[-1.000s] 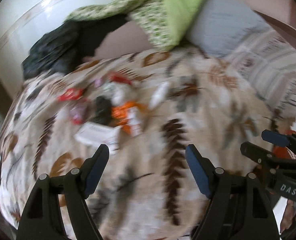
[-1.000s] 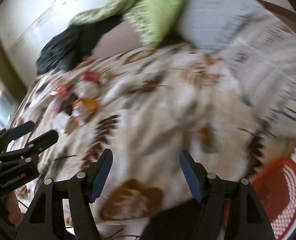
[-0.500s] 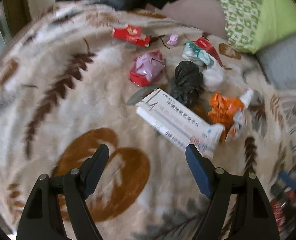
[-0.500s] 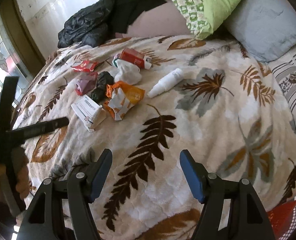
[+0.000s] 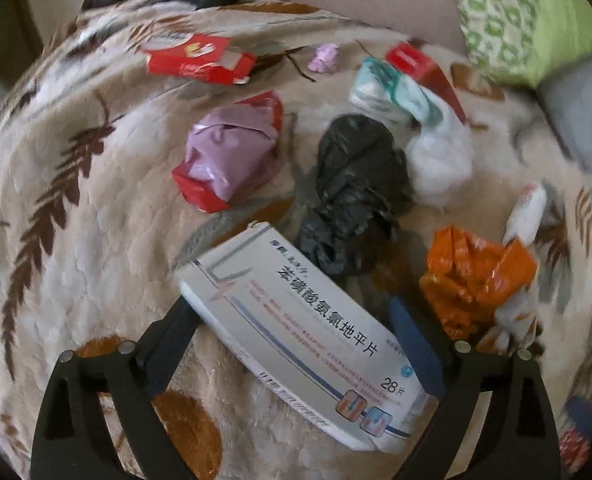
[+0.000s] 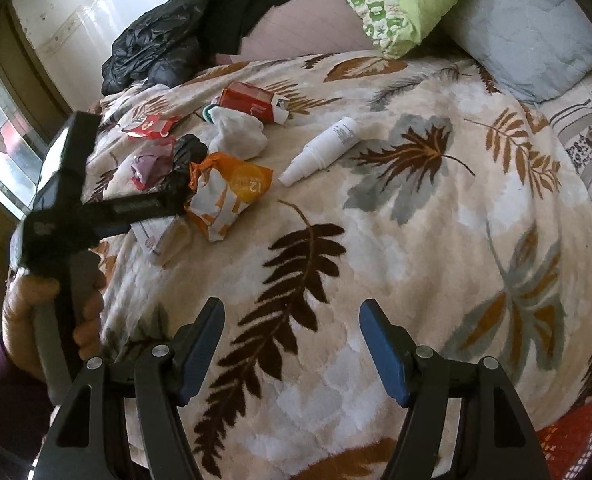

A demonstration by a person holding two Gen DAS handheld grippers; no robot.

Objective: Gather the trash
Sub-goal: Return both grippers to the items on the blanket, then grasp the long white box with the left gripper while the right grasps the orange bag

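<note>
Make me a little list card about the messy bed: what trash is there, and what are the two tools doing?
place: leaf-print blanket
trash: white medicine box, black bag, orange wrapper, red packet, white bottle
left tool: jaws opening, medicine box between them
right tool: open, nothing between its jaws
bin: red basket, bottom right corner

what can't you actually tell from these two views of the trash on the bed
- White medicine box: in the right wrist view the left gripper's arm covers most of it. The jaws are opening around it; pad contact is unclear.
- Red basket: cut off by the right wrist view's lower right edge.
- Red carton: print blurred in the left wrist view.
- White bottle: label too small to read.
</note>
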